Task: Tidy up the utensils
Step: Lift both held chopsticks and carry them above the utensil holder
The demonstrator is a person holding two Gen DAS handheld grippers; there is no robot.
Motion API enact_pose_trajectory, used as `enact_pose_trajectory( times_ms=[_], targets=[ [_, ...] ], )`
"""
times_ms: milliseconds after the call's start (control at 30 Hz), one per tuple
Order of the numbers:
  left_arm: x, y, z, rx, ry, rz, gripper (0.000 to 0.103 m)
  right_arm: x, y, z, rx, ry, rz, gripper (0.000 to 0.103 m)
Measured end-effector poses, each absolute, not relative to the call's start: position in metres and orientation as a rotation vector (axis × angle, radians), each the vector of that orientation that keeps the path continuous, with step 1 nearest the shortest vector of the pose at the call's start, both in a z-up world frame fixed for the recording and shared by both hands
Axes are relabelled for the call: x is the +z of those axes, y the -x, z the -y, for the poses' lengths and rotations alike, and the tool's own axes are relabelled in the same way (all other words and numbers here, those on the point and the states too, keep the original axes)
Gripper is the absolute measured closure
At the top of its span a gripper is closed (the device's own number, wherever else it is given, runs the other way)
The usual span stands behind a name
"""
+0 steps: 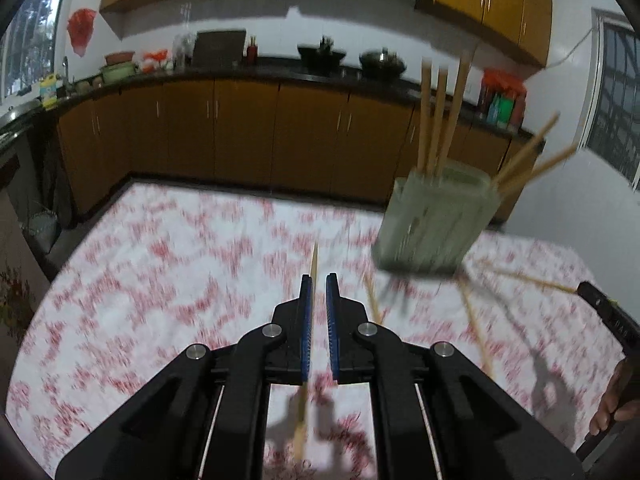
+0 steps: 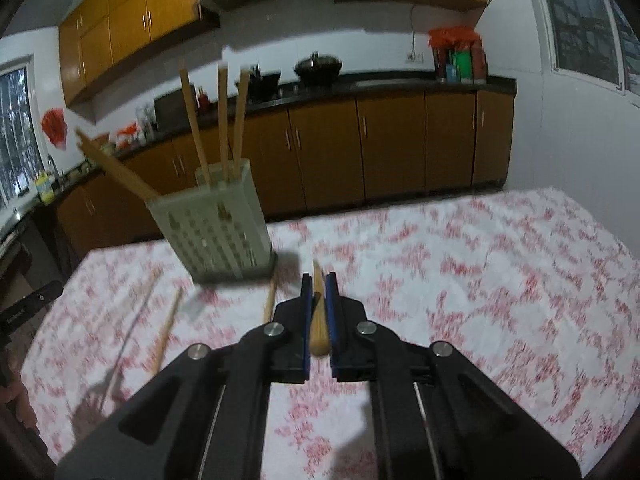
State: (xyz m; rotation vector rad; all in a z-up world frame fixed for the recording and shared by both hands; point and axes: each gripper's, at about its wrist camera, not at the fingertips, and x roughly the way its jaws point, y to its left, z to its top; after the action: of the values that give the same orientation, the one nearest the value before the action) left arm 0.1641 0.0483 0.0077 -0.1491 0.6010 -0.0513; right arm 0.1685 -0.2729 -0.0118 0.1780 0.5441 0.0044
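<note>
Chopsticks fill my view: my left gripper (image 1: 320,280) has its fingers (image 1: 306,320) pinching one thin chopstick (image 1: 314,260), which runs lengthwise between the blue pads and pokes out ahead of the tips. My right gripper (image 2: 319,280) has its fingers (image 2: 332,312) clamped on a thicker chopstick (image 2: 319,320), its blunt end showing behind the pads. Both views are blurred. A pale green perforated holder (image 2: 216,224) stands on the worktop (image 2: 480,280), which wears a white cloth with a red pattern, toward its far edge. Three chopsticks (image 2: 222,120) stand upright in the holder and others lean out over its rim. Several loose chopsticks (image 2: 166,332) lie on the cloth just in front of the holder. Behind the worktop I see brown kitchen cabinets (image 2: 392,144).
</note>
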Motion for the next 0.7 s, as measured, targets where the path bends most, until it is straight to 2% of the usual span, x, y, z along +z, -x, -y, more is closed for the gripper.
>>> enact_pose_trajectory(
  times_ms=[133,333,500,633,700],
  targets=[
    [0.027,-0.165,-0.053,-0.062,0.176,-0.556,0.096,0.003,-0.166,0.275,0.003,-0.192,-0.495,0.095],
    [0.027,-0.168,-0.055,-0.08,0.162,-0.574,0.097,0.013,-0.165,0.276,0.007,-0.198,-0.467,0.095],
    [-0.021,-0.165,-0.057,-0.072,0.11,-0.698,0.095,0.01,-0.162,0.273,0.014,-0.199,-0.472,0.095],
    [-0.056,-0.161,-0.065,-0.046,0.093,-0.777,0.081,0.009,-0.162,0.271,0.018,-0.2,-0.478,0.095],
    [-0.069,-0.158,-0.068,-0.049,0.093,-0.804,0.08,0.009,-0.162,0.27,0.018,-0.199,-0.479,0.095]
  ],
)
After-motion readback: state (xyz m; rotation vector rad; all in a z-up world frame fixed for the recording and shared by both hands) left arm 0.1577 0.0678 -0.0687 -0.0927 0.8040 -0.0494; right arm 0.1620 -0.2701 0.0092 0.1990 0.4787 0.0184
